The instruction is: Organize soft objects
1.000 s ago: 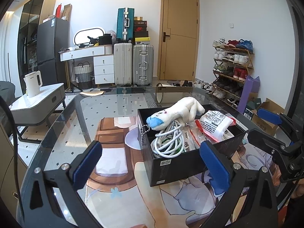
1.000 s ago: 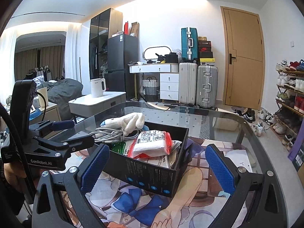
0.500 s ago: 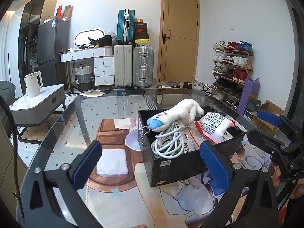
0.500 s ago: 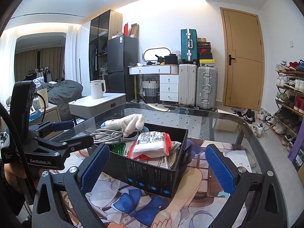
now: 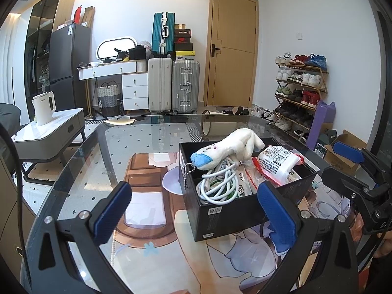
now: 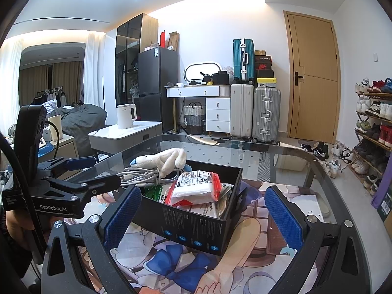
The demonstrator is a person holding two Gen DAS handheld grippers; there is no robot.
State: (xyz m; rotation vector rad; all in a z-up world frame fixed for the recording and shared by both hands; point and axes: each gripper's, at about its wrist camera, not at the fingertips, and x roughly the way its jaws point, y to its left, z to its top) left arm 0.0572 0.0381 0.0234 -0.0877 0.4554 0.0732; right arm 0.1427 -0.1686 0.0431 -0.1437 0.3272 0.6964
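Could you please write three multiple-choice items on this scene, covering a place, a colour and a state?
1. Where is the white plush toy?
A. on top of the items in the black box
B. on the bare glass table
C. between the left jaws

2. What colour are the gripper pads?
A. red
B. blue
C. green

3. How does the right gripper stand?
A. shut on the cable
B. shut on the box
C. open, holding nothing

Answers: 1 A, it lies over the coiled white cable; 2 B, both views show blue; 3 C, the jaws are spread wide.
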